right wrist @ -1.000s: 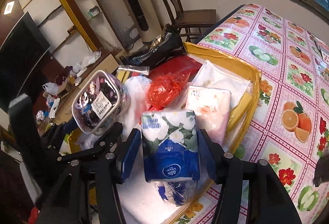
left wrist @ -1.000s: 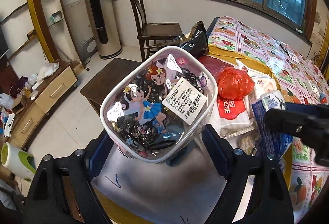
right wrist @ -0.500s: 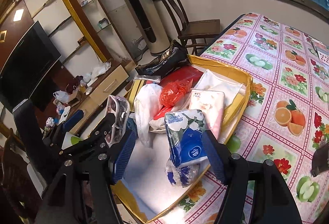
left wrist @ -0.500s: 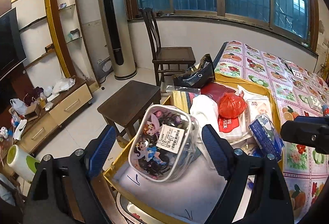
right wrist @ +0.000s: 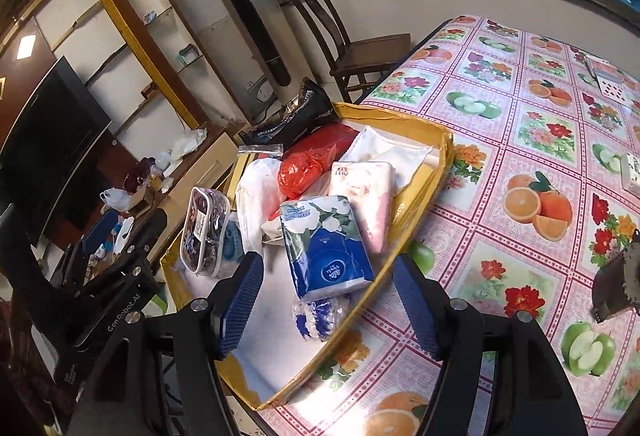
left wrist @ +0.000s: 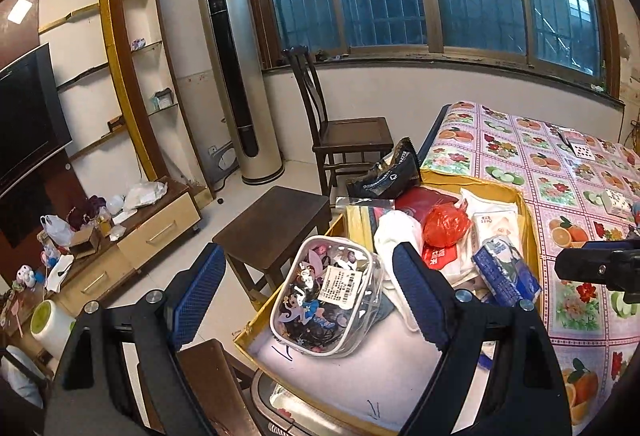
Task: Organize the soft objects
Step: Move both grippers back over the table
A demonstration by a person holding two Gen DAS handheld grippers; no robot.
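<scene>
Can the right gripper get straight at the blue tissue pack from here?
Probably yes: the right gripper is open, and the blue tissue pack lies on top of the pile just ahead, nothing covering it.

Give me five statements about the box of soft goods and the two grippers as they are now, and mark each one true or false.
1. The left gripper is shut on the clear pouch. False: its jaws stand wide apart and the pouch lies in the yellow box.
2. The blue tissue pack lies inside the yellow box. True.
3. The red plastic bag sits on the fruit-print tablecloth outside the box. False: it rests in the box among the other packs.
4. The right gripper is open and holds nothing. True.
5. The clear pouch carries a barcode label. True.
</scene>
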